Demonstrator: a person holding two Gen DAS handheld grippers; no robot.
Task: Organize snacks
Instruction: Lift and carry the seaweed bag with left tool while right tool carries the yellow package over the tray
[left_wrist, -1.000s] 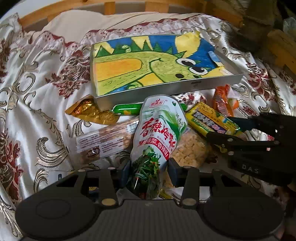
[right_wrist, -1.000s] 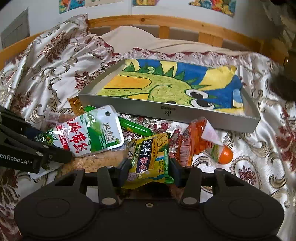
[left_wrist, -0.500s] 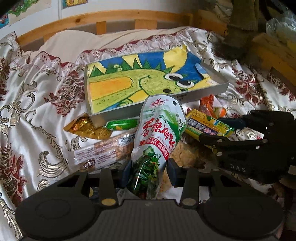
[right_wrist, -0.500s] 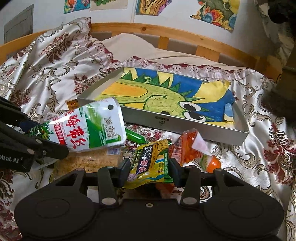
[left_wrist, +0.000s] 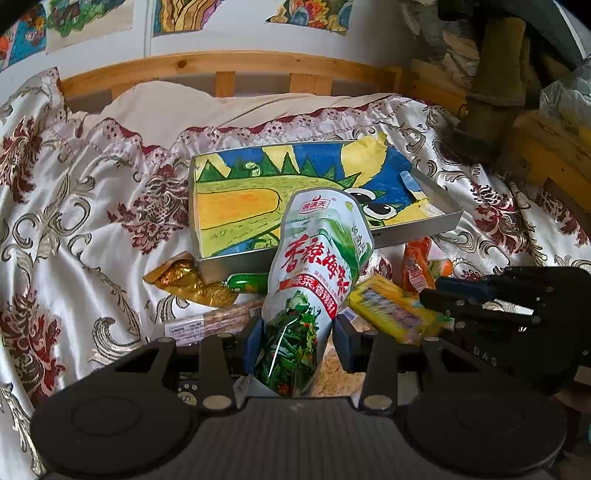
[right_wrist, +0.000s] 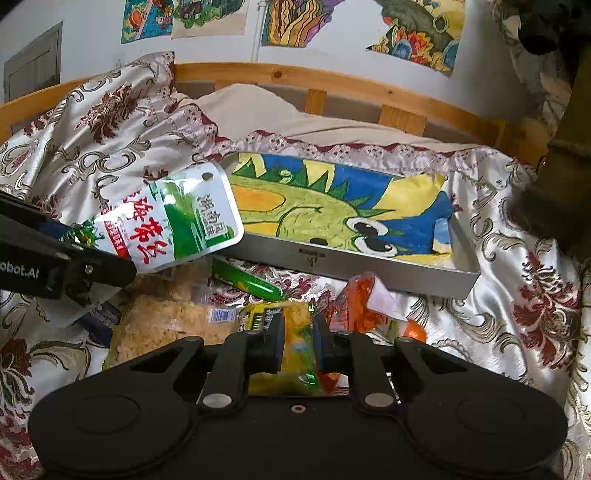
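The seaweed snack pouch (left_wrist: 314, 273), white and green with red lettering, sits clamped by its lower end in the left gripper (left_wrist: 295, 341), lifted above the bedspread (left_wrist: 74, 229) with its top tilted toward the near long wall of the tray (left_wrist: 236, 260). In the right wrist view the same pouch (right_wrist: 173, 225) overlaps the tray's (right_wrist: 369, 266) near left corner. The right gripper (right_wrist: 298, 343) is clenched on a yellow snack packet (right_wrist: 297, 350), its fingers pressed to either side of it; from the left wrist view this packet (left_wrist: 395, 314) hangs off the bed just right of the pouch, held by the right gripper (left_wrist: 436, 310).

Below both, near the tray's front wall, lie the remaining snacks: a gold foil packet (left_wrist: 192, 280), a green tube (right_wrist: 247, 280), a clear bag of pale crumbly pieces (right_wrist: 170, 325), a long clear-wrapped bar (left_wrist: 218, 321) and an orange packet (right_wrist: 358, 306).

The tray rests mid-bed, its floor lined with a green dinosaur drawing (right_wrist: 332, 206). Behind it stand a cream pillow (right_wrist: 280, 114) and the wooden headboard (right_wrist: 332, 81).
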